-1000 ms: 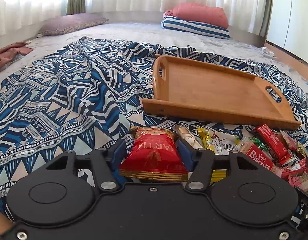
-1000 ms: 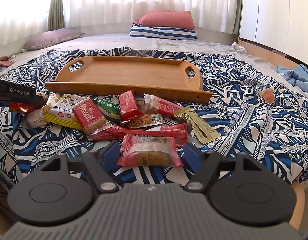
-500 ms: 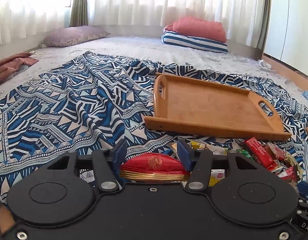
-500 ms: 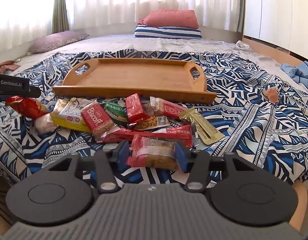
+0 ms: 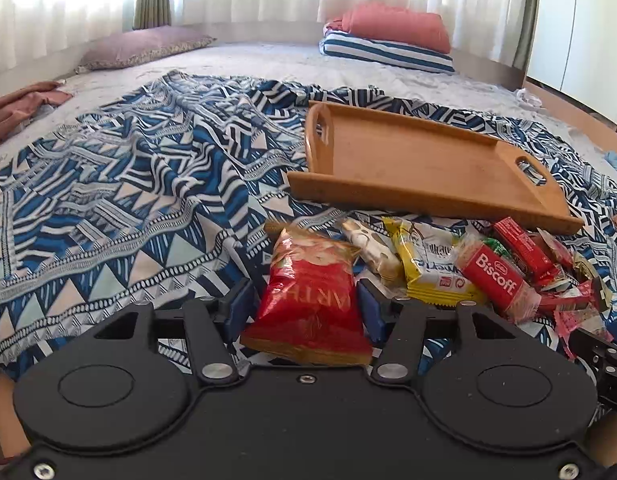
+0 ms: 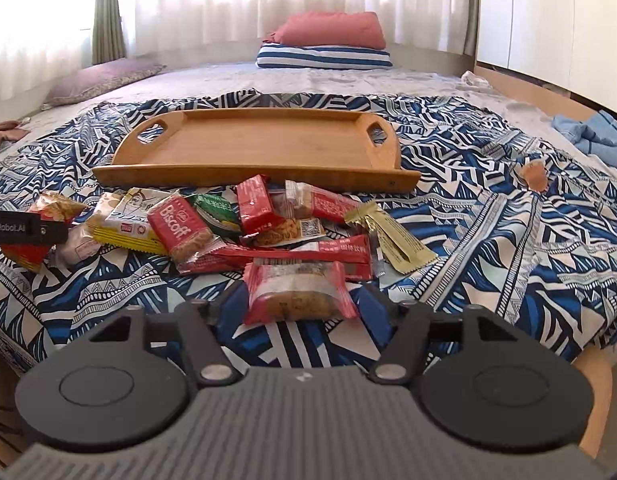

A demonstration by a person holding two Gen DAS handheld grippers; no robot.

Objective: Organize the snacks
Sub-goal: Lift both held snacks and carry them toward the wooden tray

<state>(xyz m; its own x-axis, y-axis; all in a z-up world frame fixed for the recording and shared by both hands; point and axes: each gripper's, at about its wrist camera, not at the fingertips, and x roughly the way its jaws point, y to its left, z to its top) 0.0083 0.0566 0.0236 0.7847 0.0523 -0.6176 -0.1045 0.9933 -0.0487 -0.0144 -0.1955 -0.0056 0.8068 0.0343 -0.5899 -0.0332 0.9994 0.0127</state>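
Note:
A pile of wrapped snacks (image 6: 244,224) lies on the patterned blanket in front of an empty wooden tray (image 6: 260,148). My left gripper (image 5: 306,304) has its jaws against the sides of a red snack bag (image 5: 308,300) at the pile's left end. My right gripper (image 6: 298,300) has its jaws wide on either side of a red biscuit packet (image 6: 296,292) at the pile's near edge, with gaps on both sides. A red Biscoff packet (image 5: 496,284) lies in the pile. The tray also shows in the left wrist view (image 5: 420,168).
The blue and white blanket (image 5: 128,200) covers a bed. Pillows (image 6: 324,46) lie at the far end. A blue cloth (image 6: 596,136) lies at the right. A small brown item (image 6: 534,174) sits right of the tray. The bed's near edge is just below my grippers.
The left gripper dipped back down, the red bag again lying flat in view. The right jaws, narrowed half a second ago, have opened wide around the biscuit packet.

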